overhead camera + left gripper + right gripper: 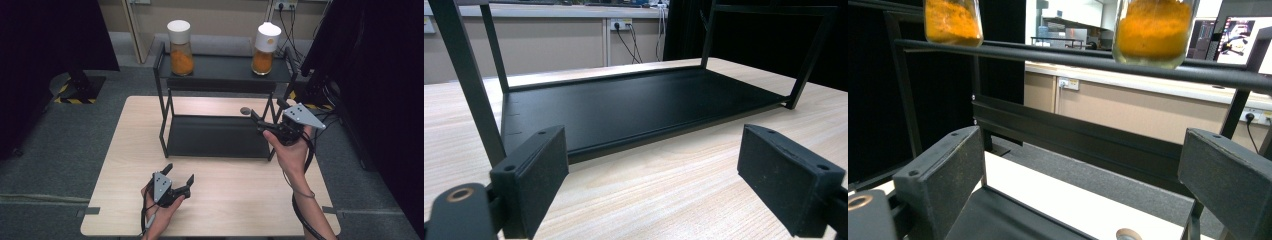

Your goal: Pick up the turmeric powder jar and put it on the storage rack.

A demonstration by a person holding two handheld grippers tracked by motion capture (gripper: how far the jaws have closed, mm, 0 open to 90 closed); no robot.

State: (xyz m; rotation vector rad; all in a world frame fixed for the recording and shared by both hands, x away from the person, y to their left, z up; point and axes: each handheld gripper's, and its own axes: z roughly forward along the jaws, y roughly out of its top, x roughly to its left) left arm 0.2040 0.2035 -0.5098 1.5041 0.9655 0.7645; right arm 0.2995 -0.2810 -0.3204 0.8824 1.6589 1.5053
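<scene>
Partly cropped: both jars' [1153,30] lids.

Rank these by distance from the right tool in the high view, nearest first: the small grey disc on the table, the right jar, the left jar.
From the right tool:
1. Grey disc, on the table just beside it.
2. Right jar, top shelf, right end.
3. Left jar, top shelf, left end.
</scene>
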